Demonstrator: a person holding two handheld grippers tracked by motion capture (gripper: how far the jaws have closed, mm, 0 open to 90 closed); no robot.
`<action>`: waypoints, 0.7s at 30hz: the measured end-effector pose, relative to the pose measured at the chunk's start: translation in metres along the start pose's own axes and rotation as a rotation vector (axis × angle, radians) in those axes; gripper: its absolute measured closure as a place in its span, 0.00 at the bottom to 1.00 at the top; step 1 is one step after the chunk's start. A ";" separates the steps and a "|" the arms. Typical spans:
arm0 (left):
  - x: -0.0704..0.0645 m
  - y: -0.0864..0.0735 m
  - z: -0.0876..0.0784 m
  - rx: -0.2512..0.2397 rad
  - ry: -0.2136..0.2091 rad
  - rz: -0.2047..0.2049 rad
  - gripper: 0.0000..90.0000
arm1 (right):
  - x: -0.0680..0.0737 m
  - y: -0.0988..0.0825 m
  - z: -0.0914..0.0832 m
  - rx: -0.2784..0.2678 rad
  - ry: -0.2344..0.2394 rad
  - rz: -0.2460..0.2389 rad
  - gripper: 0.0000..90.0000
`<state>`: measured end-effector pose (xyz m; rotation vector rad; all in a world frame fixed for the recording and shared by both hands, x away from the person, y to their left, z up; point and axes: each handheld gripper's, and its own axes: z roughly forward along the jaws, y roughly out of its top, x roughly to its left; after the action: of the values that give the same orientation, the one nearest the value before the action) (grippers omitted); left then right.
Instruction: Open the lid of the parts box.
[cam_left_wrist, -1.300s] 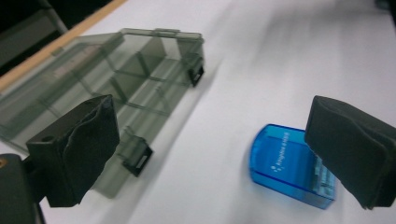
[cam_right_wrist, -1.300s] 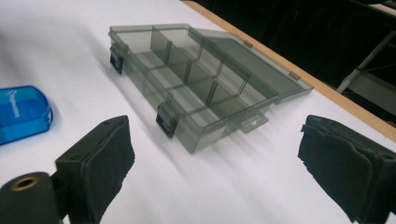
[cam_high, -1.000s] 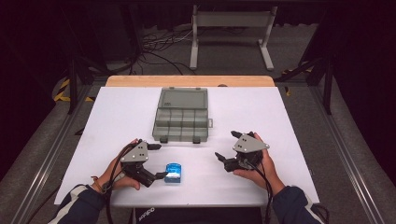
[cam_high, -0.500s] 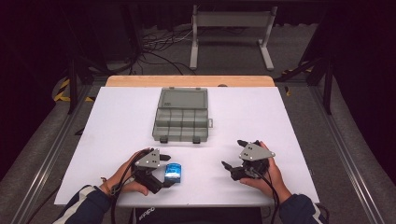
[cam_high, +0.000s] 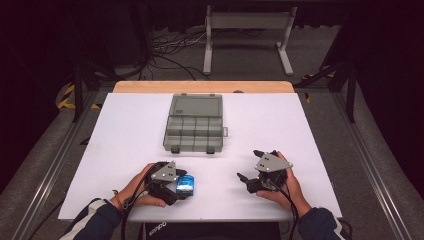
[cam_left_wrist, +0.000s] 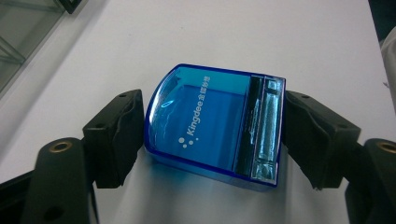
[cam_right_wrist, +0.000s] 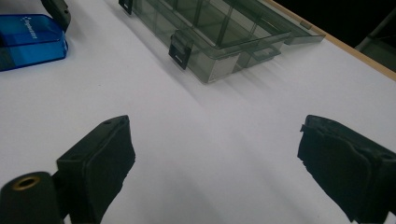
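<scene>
I find the blue case (cam_left_wrist: 215, 123) lying flat on the white bench (cam_high: 310, 130), near my front edge and well short of the grey compartment box (cam_high: 194, 122) that sits open farther back. My left claw (cam_high: 181, 186) straddles the case: its jaws have just been closing, with the case between them. In the left gripper view the right pad meets the clear hinged end, while the left pad sits at or just off the rounded blue edge, so I cannot confirm a firm clamp yet. My right claw (cam_high: 250, 165) rests on the bench well apart from the case, jaws wide, holding nothing. I judge the case to be light, rigid moulded plastic with a glossy, slick shell, so it may skate on the bench or squirt out under uneven squeeze. The curved end offers poor purchase. I judge the best hold to be across the 2 ends as now set, low on the walls, with moderate pressure, since the thin translucent lid could crack or spring open.
</scene>
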<state>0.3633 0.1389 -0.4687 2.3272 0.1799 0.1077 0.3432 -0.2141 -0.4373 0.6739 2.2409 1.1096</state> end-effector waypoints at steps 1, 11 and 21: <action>0.000 0.000 0.000 0.001 0.003 0.001 0.30 | 0.000 0.000 0.000 -0.003 0.000 0.005 0.11; 0.000 0.000 0.000 -0.003 -0.006 -0.009 0.34 | -0.002 0.001 0.003 0.001 -0.002 0.004 0.11; -0.003 -0.002 -0.003 -0.009 0.041 -0.014 0.34 | -0.004 0.002 0.006 0.005 -0.010 -0.011 0.11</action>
<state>0.3598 0.1414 -0.4682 2.3152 0.2164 0.1493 0.3509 -0.2123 -0.4378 0.6675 2.2370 1.0929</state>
